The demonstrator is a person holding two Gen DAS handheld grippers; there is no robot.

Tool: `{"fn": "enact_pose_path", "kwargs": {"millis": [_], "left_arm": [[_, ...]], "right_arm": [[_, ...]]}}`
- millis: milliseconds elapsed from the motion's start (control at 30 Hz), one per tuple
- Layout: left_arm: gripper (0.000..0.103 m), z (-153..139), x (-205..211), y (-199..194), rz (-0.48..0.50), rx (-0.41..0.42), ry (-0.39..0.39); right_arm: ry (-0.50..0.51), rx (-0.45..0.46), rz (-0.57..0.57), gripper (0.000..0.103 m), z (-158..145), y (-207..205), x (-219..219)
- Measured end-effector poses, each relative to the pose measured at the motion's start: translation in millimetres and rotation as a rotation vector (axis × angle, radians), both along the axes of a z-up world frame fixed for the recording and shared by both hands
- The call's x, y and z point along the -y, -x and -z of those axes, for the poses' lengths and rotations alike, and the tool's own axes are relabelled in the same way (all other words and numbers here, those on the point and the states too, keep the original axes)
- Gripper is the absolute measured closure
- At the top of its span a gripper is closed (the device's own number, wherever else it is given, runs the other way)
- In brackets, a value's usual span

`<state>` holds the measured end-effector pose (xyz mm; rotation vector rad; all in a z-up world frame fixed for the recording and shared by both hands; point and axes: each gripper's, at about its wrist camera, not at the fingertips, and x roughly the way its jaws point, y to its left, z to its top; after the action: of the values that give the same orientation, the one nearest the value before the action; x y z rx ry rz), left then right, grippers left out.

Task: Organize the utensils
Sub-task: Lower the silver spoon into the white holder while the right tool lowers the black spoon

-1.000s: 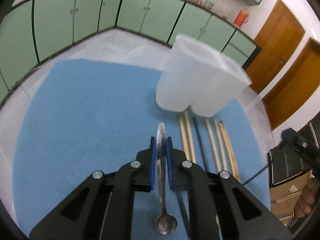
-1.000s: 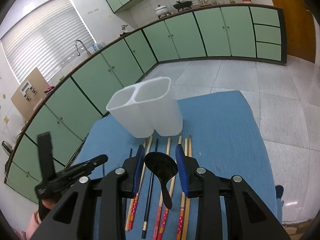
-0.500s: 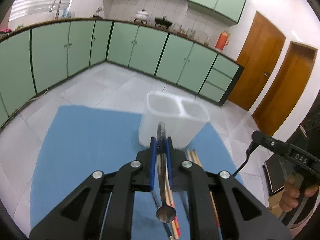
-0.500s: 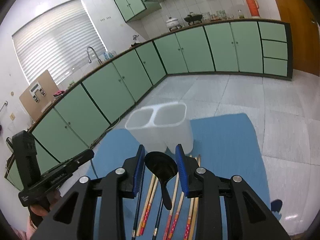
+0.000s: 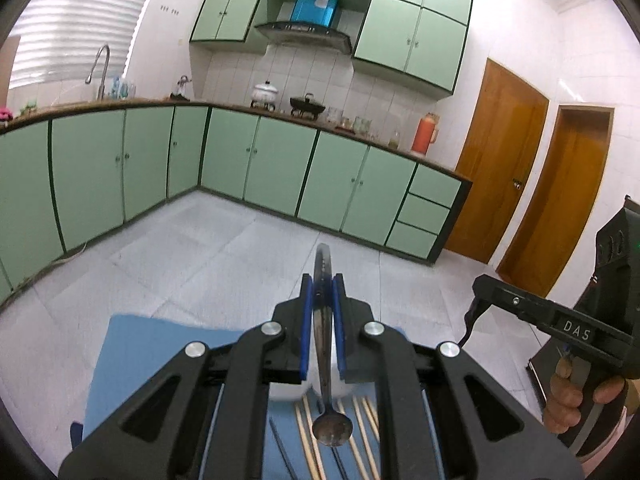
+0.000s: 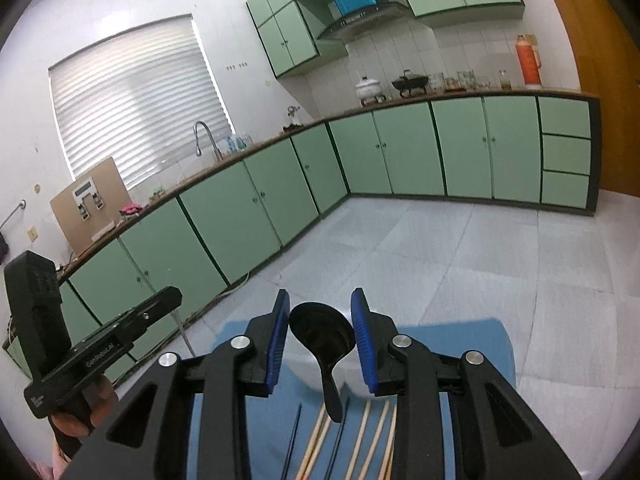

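Observation:
My left gripper [image 5: 322, 282] is shut on the handle of a metal spoon [image 5: 331, 429], whose bowl hangs down towards the camera. My right gripper [image 6: 320, 300] is shut on the bowl of a black plastic spoon [image 6: 322, 336], its handle drooping below. Both are held high above the blue mat [image 5: 160, 344]. The white two-compartment holder [image 6: 356, 386] is almost hidden behind the fingers in both views. Several wooden chopsticks [image 6: 362, 440] lie on the mat below it. Each wrist view shows the other gripper in a hand at its side edge.
Green kitchen cabinets [image 5: 280, 168] run along the far walls, with grey tiled floor [image 5: 200, 264] between them and the mat. Two brown doors [image 5: 500, 160] stand at the right. A hand [image 5: 572, 398] holds the right gripper's handle.
Both grippers have risen with their spoons and tilted up. The holder and chopsticks have dropped low in both views, behind the fingers. The grips are unchanged.

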<state>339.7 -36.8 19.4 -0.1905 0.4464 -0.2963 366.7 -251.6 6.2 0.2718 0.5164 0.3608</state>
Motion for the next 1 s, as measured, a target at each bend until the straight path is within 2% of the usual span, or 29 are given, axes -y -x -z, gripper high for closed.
{"fn": "enact_pose_path", "kwargs": {"millis": [167, 300, 400, 600, 900, 967, 1000], "left_arm": [[0.094, -7, 18, -39, -0.029, 0.055, -0.041], [0.094, 6, 31, -67, -0.047, 0.078, -0.068], [0.094, 28, 40, -86, -0.055, 0.064, -0.102], [0.094, 71, 43, -108, -0.051, 0.0, -0.127], [0.092, 104, 34, -108, -0.032, -0.075, -0.137], [0.074, 104, 31, -104, -0.034, -0.075, -0.136], [0.07, 103, 29, -100, -0.038, -0.067, -0.133]], "right_arm": [[0.008, 0.025, 0.028, 0.072, -5, -39, -6], [0.027, 0.016, 0.051, 0.072, 10, -68, -10], [0.039, -0.01, 0.062, 0.072, 31, -88, -13], [0.043, -0.054, 0.048, 0.072, 66, -102, -17], [0.044, -0.105, 0.021, 0.07, 100, -102, -21], [0.04, -0.108, 0.018, 0.068, 102, -98, -20], [0.04, -0.109, 0.018, 0.068, 102, -98, -20]]}}
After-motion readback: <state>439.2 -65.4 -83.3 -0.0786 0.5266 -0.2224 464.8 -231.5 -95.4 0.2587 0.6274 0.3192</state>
